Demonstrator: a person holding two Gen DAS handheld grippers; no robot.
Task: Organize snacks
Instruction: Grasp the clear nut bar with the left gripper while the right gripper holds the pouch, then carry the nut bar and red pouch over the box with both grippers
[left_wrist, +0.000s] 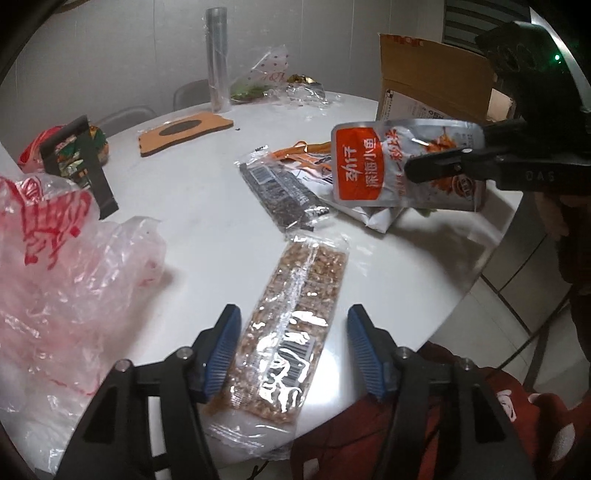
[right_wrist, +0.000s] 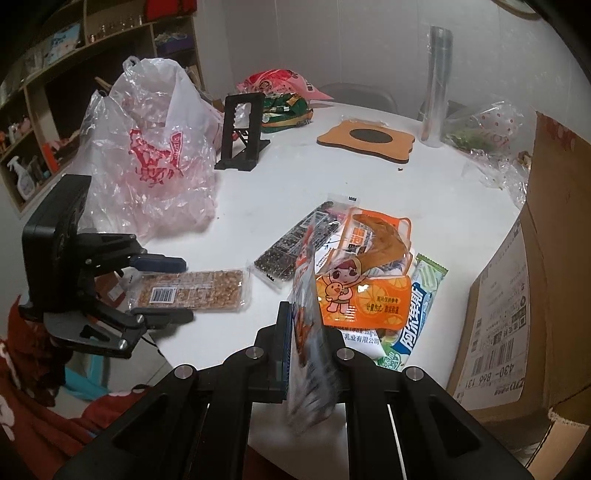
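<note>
Straddling the near end of the peanut brittle bar (left_wrist: 291, 332), the left gripper (left_wrist: 291, 347) stands wide open, its blue pads (left_wrist: 221, 350) either side of the clear wrapper and apart from it. The bar lies flat on the white table (left_wrist: 207, 221) at the near edge, its long axis running away from the left camera and tilting slightly right, barcode end nearest. Beyond it a dark seed bar (left_wrist: 284, 192) lies on a diagonal, barcode at its far end. To the right, the right gripper (right_wrist: 306, 332) is clamped on a silver-and-orange fish snack pouch (left_wrist: 402, 166), held above the table over the snack pile; its label reads 劲仔 深海小鱼, with the characters turned sideways. The pouch looks blurred in the right wrist view, so finer print cannot be read. A cardboard box (left_wrist: 436, 81) stands behind, and a red-printed plastic bag (left_wrist: 59, 258) sits at left.
</note>
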